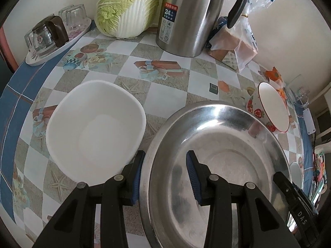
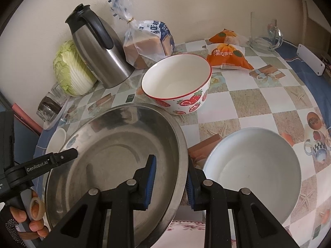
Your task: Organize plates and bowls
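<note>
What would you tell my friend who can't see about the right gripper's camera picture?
The right gripper straddles the rim of a big steel basin, one finger inside, one outside. Behind it stands a strawberry bowl, and a white bowl sits to the right on the checkered table.

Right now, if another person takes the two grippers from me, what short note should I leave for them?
Left gripper: its fingers straddle the near-left rim of the steel basin, one inside, one outside.
Right gripper: it straddles the opposite rim the same way. I cannot tell whether either one really clamps.
Things: white square bowl left of the basin, strawberry bowl behind it, white round bowl to its right. All are on the table.
Done: nothing is stacked yet; all four are empty and apart.
Left: move the basin, then nest the bowls.
</note>
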